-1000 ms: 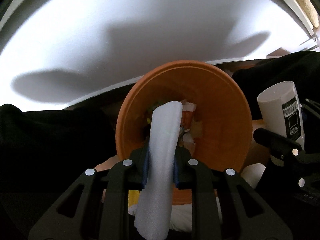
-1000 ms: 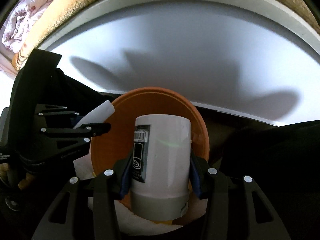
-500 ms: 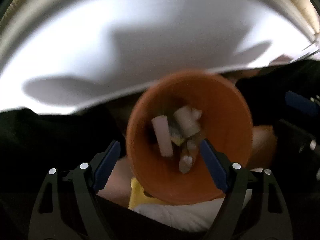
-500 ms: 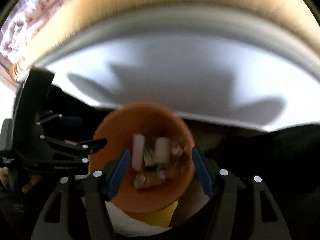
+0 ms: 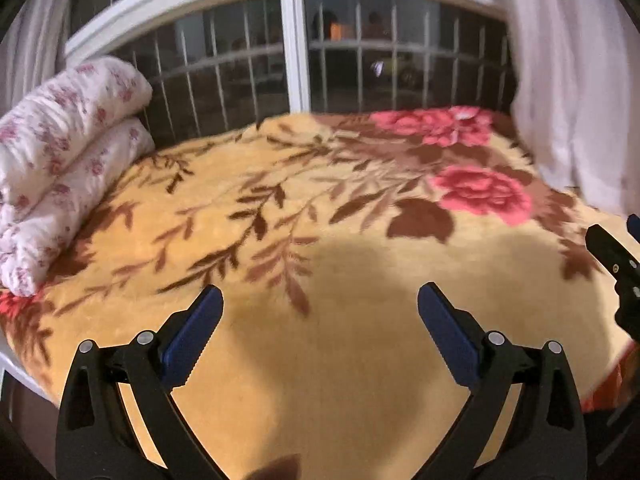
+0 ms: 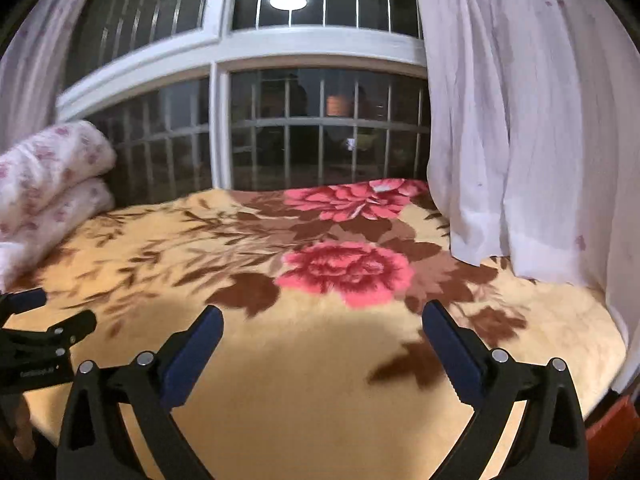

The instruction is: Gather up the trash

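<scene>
My left gripper (image 5: 320,300) is open and empty, raised over a bed with a yellow floral blanket (image 5: 320,208). My right gripper (image 6: 322,322) is open and empty too, over the same blanket (image 6: 320,380). The right gripper's tip shows at the right edge of the left wrist view (image 5: 616,264), and the left gripper shows at the left edge of the right wrist view (image 6: 40,344). No trash and no orange bin are in view.
A folded white floral quilt (image 5: 60,168) lies at the bed's left end, also in the right wrist view (image 6: 48,176). A barred window (image 6: 320,136) stands behind the bed. White curtains (image 6: 520,140) hang at the right.
Both grippers opened and dropped the white foam piece and the white bottle into the orange bin, then swung up and away from the bin to face the bed.
</scene>
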Demonstrator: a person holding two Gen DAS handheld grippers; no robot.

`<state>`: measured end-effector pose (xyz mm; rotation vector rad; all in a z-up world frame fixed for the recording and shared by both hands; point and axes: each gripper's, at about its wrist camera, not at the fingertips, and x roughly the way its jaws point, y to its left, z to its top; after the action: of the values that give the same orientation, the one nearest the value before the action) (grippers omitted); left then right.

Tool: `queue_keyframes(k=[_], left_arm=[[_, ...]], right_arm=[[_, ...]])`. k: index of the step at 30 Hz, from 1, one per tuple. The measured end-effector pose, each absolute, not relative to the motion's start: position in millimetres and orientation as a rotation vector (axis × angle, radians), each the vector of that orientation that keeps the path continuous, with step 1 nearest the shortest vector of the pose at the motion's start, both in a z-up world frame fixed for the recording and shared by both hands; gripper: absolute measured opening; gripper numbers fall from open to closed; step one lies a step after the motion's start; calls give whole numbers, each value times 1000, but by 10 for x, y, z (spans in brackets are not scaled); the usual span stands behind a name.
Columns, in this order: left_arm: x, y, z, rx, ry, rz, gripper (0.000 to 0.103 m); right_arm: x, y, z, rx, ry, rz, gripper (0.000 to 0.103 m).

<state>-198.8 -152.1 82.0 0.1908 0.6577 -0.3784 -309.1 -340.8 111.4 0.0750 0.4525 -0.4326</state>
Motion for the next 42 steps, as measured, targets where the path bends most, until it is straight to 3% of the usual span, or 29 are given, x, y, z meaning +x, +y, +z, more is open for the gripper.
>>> queue_keyframes(k=[6,12,42], left_arm=[[-1688,-1573,573,225,701,-378,95],[-1524,-1630,398,213,751,-400,95],[-1492,-1650,340,207,775,-402,95]], right_arm=[[-2574,-3484,698,92,576,-436,98],[-2587,-3546,512,143,619,-437,98],[-2554,-3586,407,167,659,-453,98]])
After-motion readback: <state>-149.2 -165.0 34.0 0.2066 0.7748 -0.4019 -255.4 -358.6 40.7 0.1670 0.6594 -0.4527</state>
